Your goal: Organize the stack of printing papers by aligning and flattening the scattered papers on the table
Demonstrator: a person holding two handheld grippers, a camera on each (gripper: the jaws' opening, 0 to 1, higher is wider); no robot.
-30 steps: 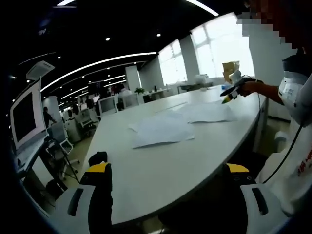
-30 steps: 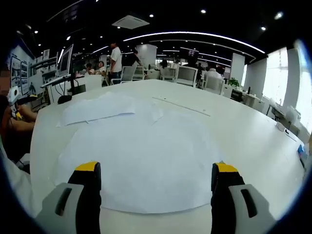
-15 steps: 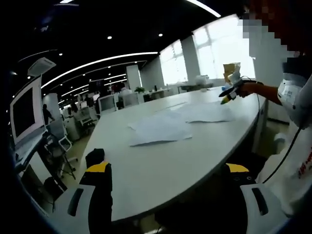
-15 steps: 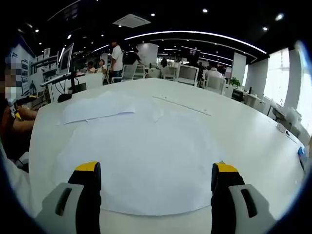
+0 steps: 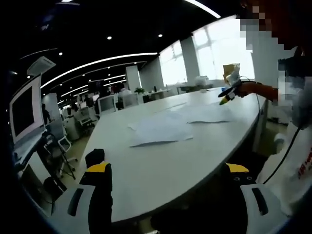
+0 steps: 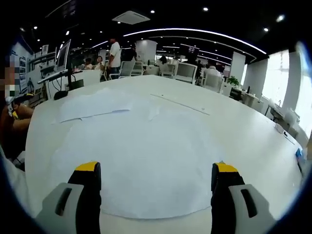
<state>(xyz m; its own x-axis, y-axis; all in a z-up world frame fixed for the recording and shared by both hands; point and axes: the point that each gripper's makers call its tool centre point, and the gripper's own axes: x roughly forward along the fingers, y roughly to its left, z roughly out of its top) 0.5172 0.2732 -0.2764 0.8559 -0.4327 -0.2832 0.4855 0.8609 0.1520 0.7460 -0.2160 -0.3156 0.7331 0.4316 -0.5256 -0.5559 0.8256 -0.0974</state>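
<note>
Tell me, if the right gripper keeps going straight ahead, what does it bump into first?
Probably the big sheet of paper lying flat on the white table. The right gripper is open and hovers over its near edge, though its height above it is unclear.

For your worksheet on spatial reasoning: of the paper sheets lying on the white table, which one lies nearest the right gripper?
The large sheet lying directly ahead of the right gripper, between its open jaws. The other sheet lies farther off, towards the table's far left.

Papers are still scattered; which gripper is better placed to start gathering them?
Probably the right gripper: its open jaws stand directly over the nearest sheet. The left gripper hangs off the table edge, with the other sheets farther away.
</note>
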